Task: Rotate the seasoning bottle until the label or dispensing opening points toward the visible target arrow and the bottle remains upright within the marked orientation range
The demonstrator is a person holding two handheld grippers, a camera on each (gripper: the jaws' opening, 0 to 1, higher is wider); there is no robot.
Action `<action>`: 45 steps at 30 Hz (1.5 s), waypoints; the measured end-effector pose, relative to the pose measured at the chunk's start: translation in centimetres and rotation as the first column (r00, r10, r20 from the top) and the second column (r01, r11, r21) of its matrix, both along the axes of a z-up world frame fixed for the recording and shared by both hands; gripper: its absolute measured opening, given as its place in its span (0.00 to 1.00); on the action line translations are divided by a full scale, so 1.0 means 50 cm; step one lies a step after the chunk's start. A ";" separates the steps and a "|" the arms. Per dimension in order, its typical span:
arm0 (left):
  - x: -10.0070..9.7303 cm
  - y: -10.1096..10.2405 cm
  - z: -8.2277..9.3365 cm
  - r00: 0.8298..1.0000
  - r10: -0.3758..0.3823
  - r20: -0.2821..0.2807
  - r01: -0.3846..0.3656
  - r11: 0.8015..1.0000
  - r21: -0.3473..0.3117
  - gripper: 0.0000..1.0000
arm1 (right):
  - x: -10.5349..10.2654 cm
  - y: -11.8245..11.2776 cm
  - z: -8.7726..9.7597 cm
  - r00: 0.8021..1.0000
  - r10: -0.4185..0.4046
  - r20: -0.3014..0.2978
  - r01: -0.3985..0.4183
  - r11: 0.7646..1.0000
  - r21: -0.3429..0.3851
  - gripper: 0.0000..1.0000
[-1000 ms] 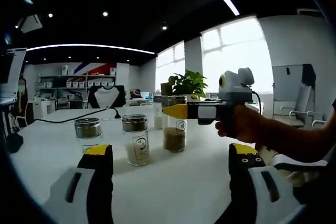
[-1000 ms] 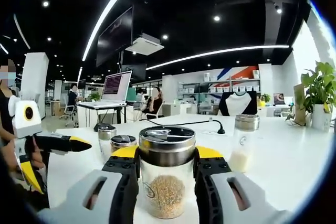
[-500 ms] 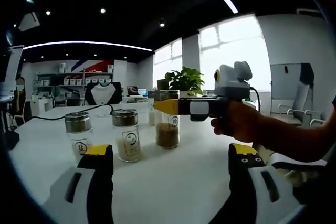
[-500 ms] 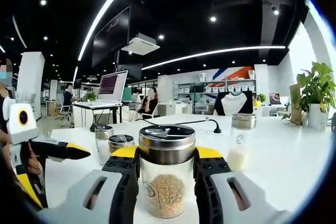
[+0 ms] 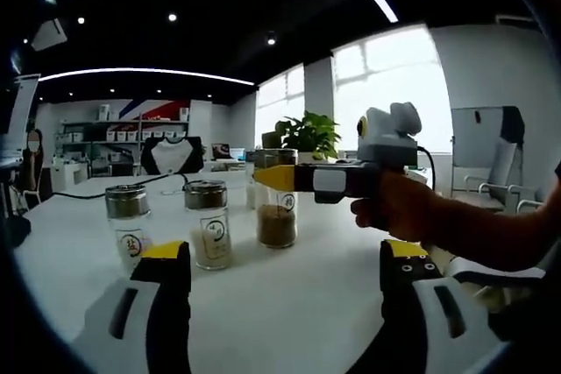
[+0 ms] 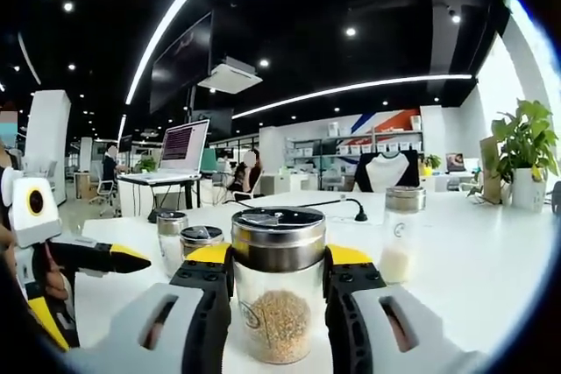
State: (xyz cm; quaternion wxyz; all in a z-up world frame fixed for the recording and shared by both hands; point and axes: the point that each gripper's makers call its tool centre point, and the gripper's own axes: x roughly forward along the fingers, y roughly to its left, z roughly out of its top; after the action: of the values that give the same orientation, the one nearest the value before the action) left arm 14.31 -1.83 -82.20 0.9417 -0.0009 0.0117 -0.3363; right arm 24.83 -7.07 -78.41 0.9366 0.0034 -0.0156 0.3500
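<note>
The seasoning bottle (image 6: 279, 326) is clear glass with brown granules and a steel lid. It stands upright on the white table (image 6: 473, 269), and my right gripper (image 6: 279, 262) is shut on it just below the lid. In the left gripper view the same bottle (image 5: 276, 216) stands at mid-table with a small round label facing the camera. There the right gripper (image 5: 282, 178) reaches in from the right, held by a person's hand (image 5: 399, 208). My left gripper (image 5: 285, 256) is open near the table's front, with nothing between its jaws.
Two more lidded jars (image 5: 209, 227) (image 5: 127, 223) stand left of the held bottle, and a jar of white powder (image 6: 399, 236) stands to its right. A black cable (image 6: 346, 205), a laptop (image 6: 180, 148) and a potted plant (image 6: 524, 142) are further back.
The left gripper view has swung a little, so the jars sit further left in it. The right gripper stays shut on the brown bottle, and the bottle is still upright.
</note>
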 end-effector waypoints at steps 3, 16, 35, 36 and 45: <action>0.001 0.001 -0.004 1.000 0.000 -0.001 0.000 1.000 0.013 0.94 | -0.002 0.000 -0.003 0.999 0.034 -0.037 -0.033 0.999 0.009 0.39; 0.004 0.008 0.002 1.000 0.020 0.018 -0.020 1.000 -0.003 0.93 | -0.032 -0.052 0.034 0.999 -0.001 0.041 -0.001 0.998 0.062 0.50; 0.003 0.001 -0.002 1.000 0.015 0.010 -0.015 1.000 0.006 0.95 | -0.024 -0.132 0.075 0.990 -0.088 0.112 0.089 0.996 -0.005 0.51; 0.003 0.000 -0.002 1.000 0.014 0.010 -0.014 1.000 0.007 0.95 | -0.021 -0.134 0.073 0.989 -0.095 0.111 0.097 0.995 -0.013 0.51; 0.001 -0.002 0.004 0.999 0.003 0.034 -0.004 1.000 0.025 0.99 | 0.016 -0.165 0.069 0.977 -0.164 0.137 0.180 0.978 -0.110 0.48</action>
State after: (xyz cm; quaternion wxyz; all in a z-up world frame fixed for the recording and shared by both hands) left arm 14.35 -1.95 -82.00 0.9423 0.0164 -0.0002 -0.3344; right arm 25.63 -15.34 -74.94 0.9589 -0.0775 -0.0542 0.2675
